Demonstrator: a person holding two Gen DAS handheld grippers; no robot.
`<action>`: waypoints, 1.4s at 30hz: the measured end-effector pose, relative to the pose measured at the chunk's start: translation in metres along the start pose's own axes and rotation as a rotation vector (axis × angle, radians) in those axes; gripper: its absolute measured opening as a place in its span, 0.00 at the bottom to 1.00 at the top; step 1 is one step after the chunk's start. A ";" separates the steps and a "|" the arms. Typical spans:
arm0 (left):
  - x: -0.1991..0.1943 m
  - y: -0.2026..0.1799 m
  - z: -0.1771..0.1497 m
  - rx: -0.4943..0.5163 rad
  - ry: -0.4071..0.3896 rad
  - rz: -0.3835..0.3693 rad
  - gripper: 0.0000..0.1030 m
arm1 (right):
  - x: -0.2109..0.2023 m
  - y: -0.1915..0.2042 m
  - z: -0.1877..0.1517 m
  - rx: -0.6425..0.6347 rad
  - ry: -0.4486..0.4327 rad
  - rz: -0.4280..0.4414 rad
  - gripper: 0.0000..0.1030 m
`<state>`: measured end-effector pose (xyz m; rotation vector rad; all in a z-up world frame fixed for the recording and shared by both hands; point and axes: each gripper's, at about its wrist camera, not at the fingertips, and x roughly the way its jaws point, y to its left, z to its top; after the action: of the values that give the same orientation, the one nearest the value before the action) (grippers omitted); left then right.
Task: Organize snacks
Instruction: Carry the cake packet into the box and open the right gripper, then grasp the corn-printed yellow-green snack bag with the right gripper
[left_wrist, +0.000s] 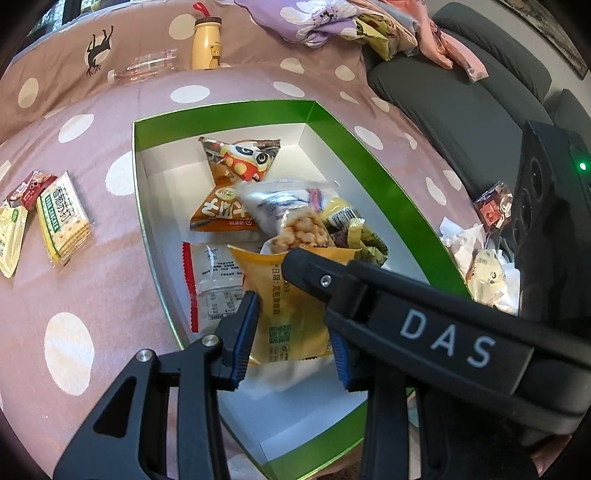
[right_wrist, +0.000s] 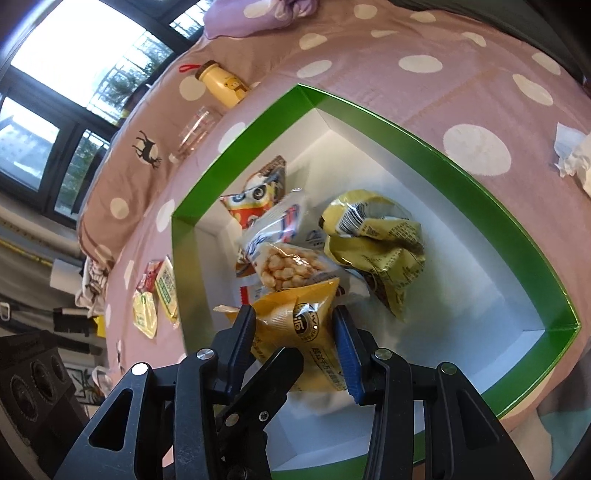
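A yellow snack packet (left_wrist: 291, 306) (right_wrist: 295, 325) hangs over the near end of the green box with a white inside (left_wrist: 369, 155) (right_wrist: 443, 147). My left gripper (left_wrist: 291, 343) is shut on the packet's lower part, its blue pads pressing both sides. My right gripper (right_wrist: 295, 339) is shut on the same packet, and one of its black fingers (left_wrist: 369, 291) crosses the left wrist view. Inside the box lie orange triangular packets (left_wrist: 240, 162), a clear bag of round puffs (left_wrist: 299, 229) (right_wrist: 284, 266), a white red-edged packet (left_wrist: 214, 280) and a crumpled gold bag (right_wrist: 373, 240).
Cracker packets (left_wrist: 62, 218) (right_wrist: 155, 291) lie on the dotted pink sheet left of the box. A yellow bottle (left_wrist: 207, 44) and a clear bottle (left_wrist: 147, 68) lie beyond it. Crumpled tissue and small snacks (left_wrist: 480, 258) sit right of the box, beside a black speaker (left_wrist: 546, 206).
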<state>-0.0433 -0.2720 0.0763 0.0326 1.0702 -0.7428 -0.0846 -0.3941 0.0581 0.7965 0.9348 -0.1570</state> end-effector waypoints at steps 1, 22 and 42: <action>0.000 0.000 0.001 0.004 0.003 -0.001 0.34 | 0.001 -0.001 0.000 0.000 0.001 0.000 0.44; -0.066 0.016 -0.011 -0.004 -0.202 -0.001 0.78 | -0.034 0.022 -0.005 -0.056 -0.165 0.004 0.82; -0.172 0.195 -0.086 -0.409 -0.447 0.294 0.98 | -0.046 0.105 -0.036 -0.300 -0.311 0.124 0.91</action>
<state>-0.0460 -0.0004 0.1090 -0.3071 0.7477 -0.2365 -0.0891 -0.3041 0.1383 0.5312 0.5944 -0.0288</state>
